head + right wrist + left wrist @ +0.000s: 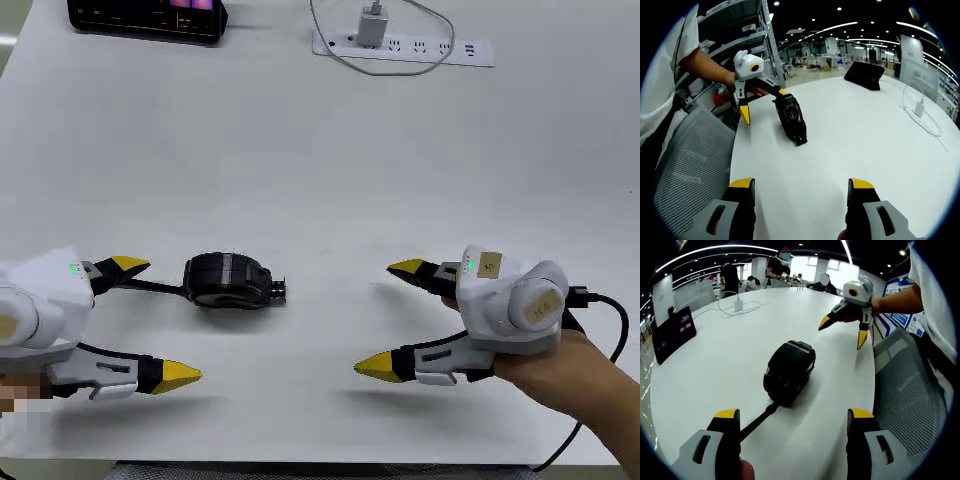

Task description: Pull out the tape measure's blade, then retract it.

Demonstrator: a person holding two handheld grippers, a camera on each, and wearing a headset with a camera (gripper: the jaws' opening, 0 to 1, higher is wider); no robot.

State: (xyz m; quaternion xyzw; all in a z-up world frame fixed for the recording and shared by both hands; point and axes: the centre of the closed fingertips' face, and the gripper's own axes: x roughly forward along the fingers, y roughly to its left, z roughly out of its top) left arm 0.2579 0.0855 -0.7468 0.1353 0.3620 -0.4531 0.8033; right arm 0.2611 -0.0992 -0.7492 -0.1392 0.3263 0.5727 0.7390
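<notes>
White table in front of me. A white power strip lies flat at its far edge; I place everything else from it. A white charger is plugged in upright at the strip's left end. A white cable loops around the strip, on the tabletop left of it and just in front. A dark tablet sits well left of the strip, propped up, with pink on its screen. A grey mesh chair is across the table from the strip, at the near edge. People stand well beyond the strip, too blurred for me to detail. Metal shelving is far from the strip, behind the chair.
</notes>
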